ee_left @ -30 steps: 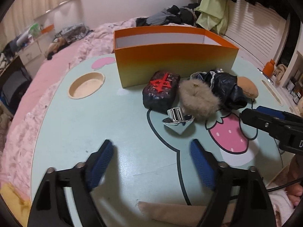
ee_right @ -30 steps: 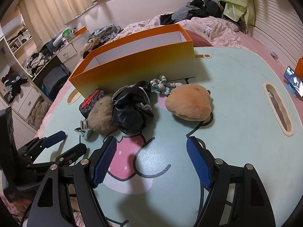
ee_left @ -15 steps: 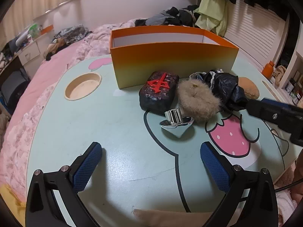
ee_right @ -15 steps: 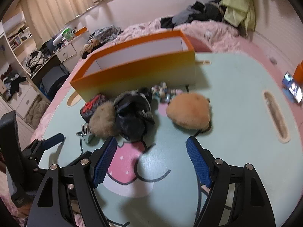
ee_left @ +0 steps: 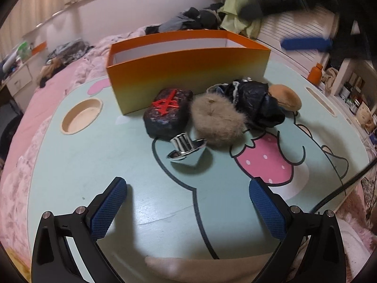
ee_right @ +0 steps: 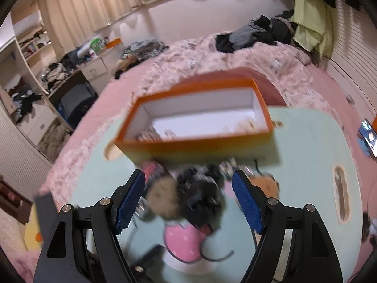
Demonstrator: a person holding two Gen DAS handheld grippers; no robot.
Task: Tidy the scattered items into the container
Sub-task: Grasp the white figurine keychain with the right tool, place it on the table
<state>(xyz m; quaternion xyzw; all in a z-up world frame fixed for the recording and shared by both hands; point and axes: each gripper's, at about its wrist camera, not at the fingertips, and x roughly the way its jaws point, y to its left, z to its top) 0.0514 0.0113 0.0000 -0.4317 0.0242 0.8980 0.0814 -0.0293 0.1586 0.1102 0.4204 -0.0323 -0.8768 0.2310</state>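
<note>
From my left wrist, my left gripper point(ee_left: 187, 189) stands with its jaws wide and nothing between them, above the bare mint-green desk point(ee_left: 70, 165). Ahead of it a small chrome piece point(ee_left: 186, 147) lies on the desk, just in front of a black block with a red mark point(ee_left: 167, 113). A tan fur puff point(ee_left: 218, 122) sits touching that block's right side, a crumpled black bundle point(ee_left: 255, 101) lies behind and to the right of the puff, and a brown plush point(ee_left: 285, 96) peeks out past it. The orange box point(ee_left: 188, 70) stands open-topped right behind them all.

From my right wrist, badly blurred, my right gripper point(ee_right: 188, 199) has its jaws fairly wide, gripping nothing, above the fur puff point(ee_right: 162, 199) and black bundle point(ee_right: 202, 195). The orange box point(ee_right: 195, 141) lies beyond, its white inside showing a few small things I cannot make out.
</note>
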